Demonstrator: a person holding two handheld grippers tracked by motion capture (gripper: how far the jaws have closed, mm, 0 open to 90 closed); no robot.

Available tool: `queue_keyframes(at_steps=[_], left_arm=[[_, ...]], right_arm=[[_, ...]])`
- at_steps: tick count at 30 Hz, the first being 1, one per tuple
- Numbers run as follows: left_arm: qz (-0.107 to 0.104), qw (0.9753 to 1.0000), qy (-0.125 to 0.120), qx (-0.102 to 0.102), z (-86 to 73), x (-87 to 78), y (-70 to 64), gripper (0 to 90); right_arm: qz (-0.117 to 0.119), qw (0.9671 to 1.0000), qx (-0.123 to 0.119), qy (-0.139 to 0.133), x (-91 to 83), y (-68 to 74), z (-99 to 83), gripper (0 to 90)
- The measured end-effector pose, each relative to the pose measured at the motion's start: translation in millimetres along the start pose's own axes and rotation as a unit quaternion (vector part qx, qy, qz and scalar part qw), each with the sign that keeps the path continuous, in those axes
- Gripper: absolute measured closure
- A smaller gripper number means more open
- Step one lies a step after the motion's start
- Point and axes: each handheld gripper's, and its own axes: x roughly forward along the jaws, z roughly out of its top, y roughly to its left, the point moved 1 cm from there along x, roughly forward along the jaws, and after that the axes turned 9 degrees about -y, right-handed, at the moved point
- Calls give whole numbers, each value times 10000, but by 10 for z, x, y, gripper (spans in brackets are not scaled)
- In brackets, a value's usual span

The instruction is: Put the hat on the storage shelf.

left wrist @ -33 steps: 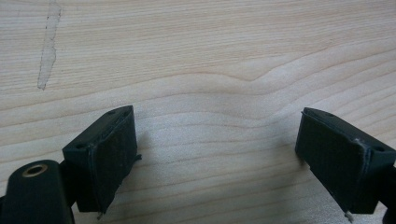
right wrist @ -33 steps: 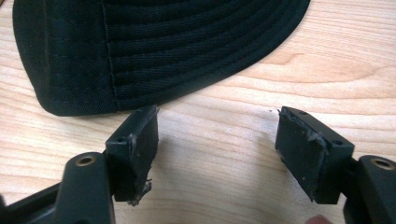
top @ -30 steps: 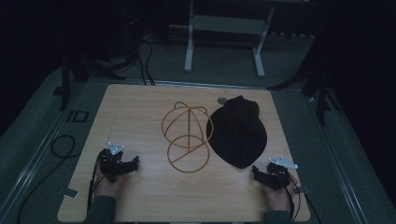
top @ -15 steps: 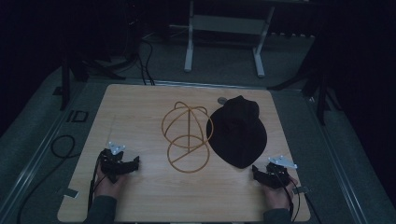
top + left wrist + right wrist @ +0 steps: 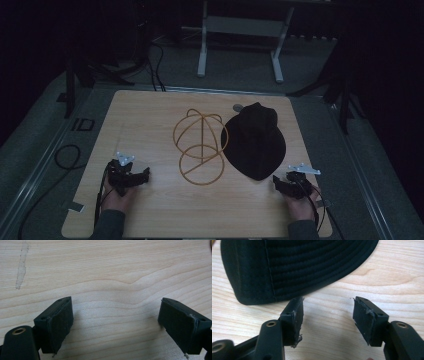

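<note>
The right gripper [image 5: 328,317], jaws apart and empty, sits just short of the black cap [image 5: 294,265] at its 12 o'clock; the left gripper [image 5: 116,325] gapes wide over bare surface [image 5: 105,270].

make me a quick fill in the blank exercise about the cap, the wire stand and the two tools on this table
1. The black fabric cap lies to the ____ of the orange wire hat stand in the high view.
2. The right tool has its jaws ____, just short of the cap's brim.
3. The left tool has nothing but bare ____ tabletop between its jaws.

Missing words: right; open; wooden
</note>
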Motion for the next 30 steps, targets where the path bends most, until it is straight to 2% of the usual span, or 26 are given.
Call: queue_keyframes(at_steps=[3, 6, 10, 11, 12, 13, 20, 23, 30], left_arm=[[2, 10000, 0, 3, 0, 0, 0, 133], [0, 10000, -10, -4, 0, 2, -2, 133], [0, 10000, -12, -6, 0, 2, -3, 133], [0, 10000, -21, -12, 0, 3, -5, 133], [0, 10000, -21, -12, 0, 3, -5, 133], [0, 10000, -23, -19, 1, 4, -7, 133], [-9, 10000, -18, -1, 1, 4, -7, 133], [-11, 10000, -9, 1, 2, 3, -7, 133], [-10, 10000, -6, 9, 3, 3, -9, 133]], right_arm=[[32, 10000, 1, -37, -29, -5, 33, 419], [189, 9996, -205, -42, -94, 22, 118, 452], [244, 9991, -336, -25, -114, 49, 155, 471], [308, 9982, -513, 12, -127, 93, 208, 494], [308, 9982, -513, 12, -127, 93, 208, 494], [295, 9977, -614, 54, -127, 121, 242, 504], [350, 9965, -753, 110, -131, 180, 352, 567], [433, 9953, -858, 83, -149, 206, 427, 626], [422, 9936, -1045, 122, -166, 241, 555, 627]])
